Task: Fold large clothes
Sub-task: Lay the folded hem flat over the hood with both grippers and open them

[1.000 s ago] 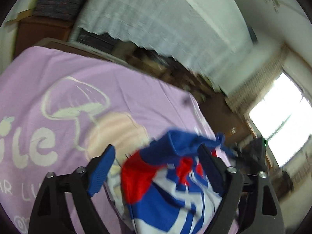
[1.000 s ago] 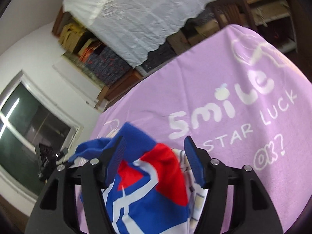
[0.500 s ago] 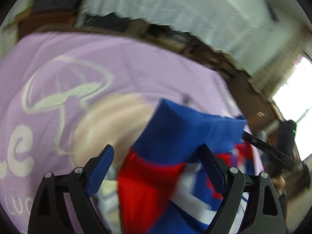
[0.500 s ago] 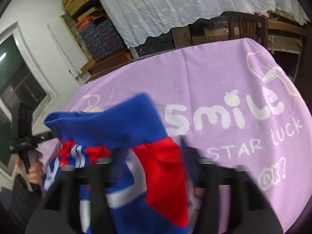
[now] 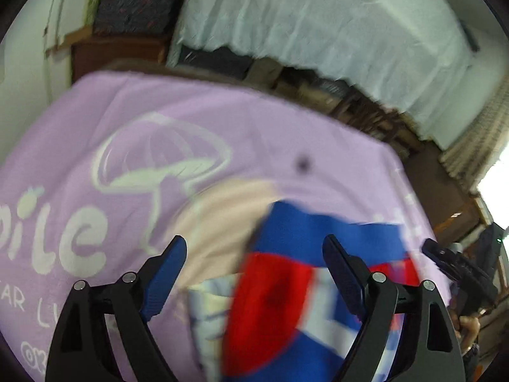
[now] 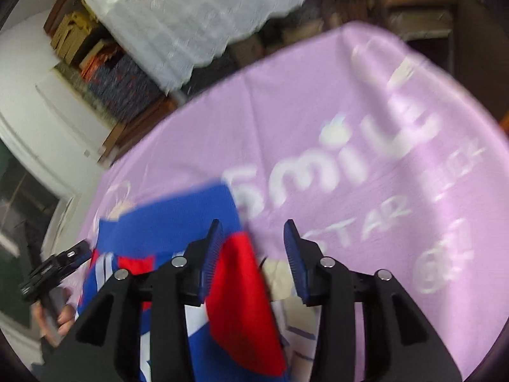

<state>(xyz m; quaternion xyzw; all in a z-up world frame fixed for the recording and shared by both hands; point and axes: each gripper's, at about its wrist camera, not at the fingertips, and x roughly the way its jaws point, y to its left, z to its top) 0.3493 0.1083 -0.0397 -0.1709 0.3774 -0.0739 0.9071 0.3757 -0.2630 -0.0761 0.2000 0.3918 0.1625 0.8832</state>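
A blue, red and white garment is bunched on the purple printed cloth that covers the table. My left gripper stands wide open around it; no pad visibly presses the fabric. The garment's blue edge runs right towards the other gripper. In the right wrist view my right gripper has its jaws opening. A red fold of the garment lies between them against the left pad, clear of the right one. The left gripper and a hand show at the far left.
A cream and pale patterned piece lies under the garment. The purple cloth stretches ahead with white lettering. Behind the table are white-draped furniture, a dark wooden cabinet and stacked goods.
Both views have tipped down towards the table. The bunched garment now shows a long straight blue edge. The right jaws narrowed on the red fold, then parted again.
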